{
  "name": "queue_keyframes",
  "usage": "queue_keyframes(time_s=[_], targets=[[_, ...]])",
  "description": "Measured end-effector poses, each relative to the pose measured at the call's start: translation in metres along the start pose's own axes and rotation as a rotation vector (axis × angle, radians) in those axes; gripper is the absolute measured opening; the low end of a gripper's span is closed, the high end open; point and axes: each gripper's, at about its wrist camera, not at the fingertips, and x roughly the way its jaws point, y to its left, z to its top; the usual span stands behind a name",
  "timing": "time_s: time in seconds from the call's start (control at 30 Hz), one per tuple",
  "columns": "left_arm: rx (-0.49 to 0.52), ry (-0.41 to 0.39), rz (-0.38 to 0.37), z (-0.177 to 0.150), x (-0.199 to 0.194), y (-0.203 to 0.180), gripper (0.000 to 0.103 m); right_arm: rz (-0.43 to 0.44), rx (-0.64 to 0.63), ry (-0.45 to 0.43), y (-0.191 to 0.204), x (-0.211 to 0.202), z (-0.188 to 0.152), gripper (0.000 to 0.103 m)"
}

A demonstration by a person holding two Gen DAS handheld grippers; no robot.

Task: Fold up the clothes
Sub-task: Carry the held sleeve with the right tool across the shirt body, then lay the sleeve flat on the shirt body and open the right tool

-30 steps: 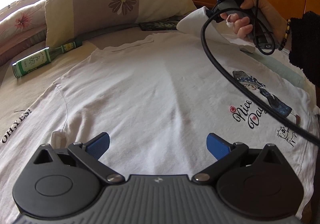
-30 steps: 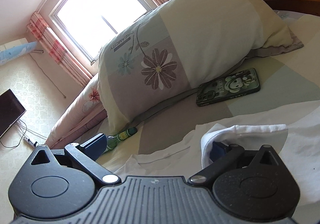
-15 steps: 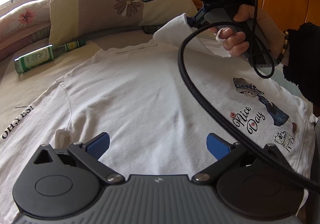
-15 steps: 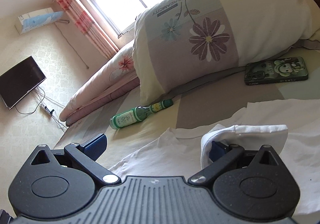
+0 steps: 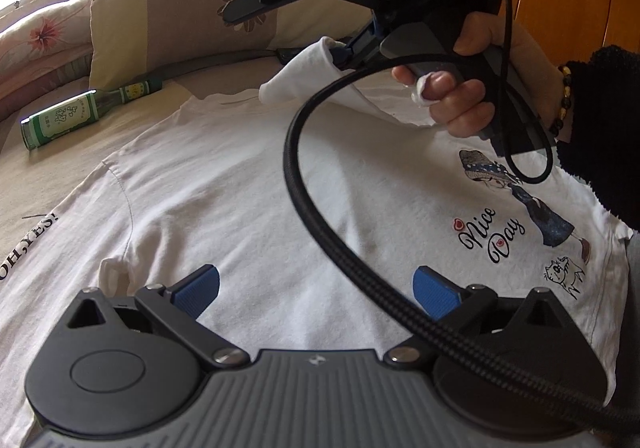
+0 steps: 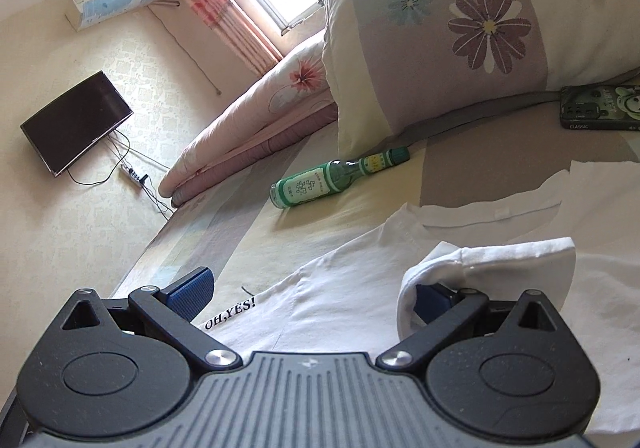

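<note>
Bed (image 6: 496,163): striped sheet, flowered pillow (image 6: 448,27) at head | white T-shirt (image 5: 280,199): spread flat on bed, one sleeve (image 5: 304,75) raised | left gripper (image 5: 316,290): fingers spread, empty, over shirt | right gripper (image 6: 310,294): jaws apart, sleeve draped over one finger | green bottle (image 6: 340,177): lying beside pillow

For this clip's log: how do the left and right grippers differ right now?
The left gripper hangs over the T-shirt with its fingers spread and nothing on them; the right gripper has a white sleeve draped over one finger, lifted off the shirt. The left points across the shirt's body, the right toward the pillow. Both have blue finger pads and spread fingers.
</note>
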Motion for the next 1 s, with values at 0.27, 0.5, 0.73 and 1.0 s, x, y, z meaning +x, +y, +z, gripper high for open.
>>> queue_keyframes(time_s=[0.27,0.5,0.73,1.0], targets=[[0.001,-0.003,-0.005,0.0,-0.003,0.001,0.102,0.028,0.03,0.028,0.0,0.012,-0.008,0.103],[0.002,0.001,-0.001,0.0,-0.003,0.001,0.102,0.009,0.029,0.082,-0.002,0.027,-0.019,0.103],[-0.005,0.002,0.01,0.001,-0.004,0.002,0.102,0.001,0.108,0.1,-0.022,0.016,-0.029,0.103],[0.0,-0.011,-0.016,0.002,-0.004,-0.002,0.102,-0.006,0.366,-0.025,-0.061,-0.001,-0.021,0.103]])
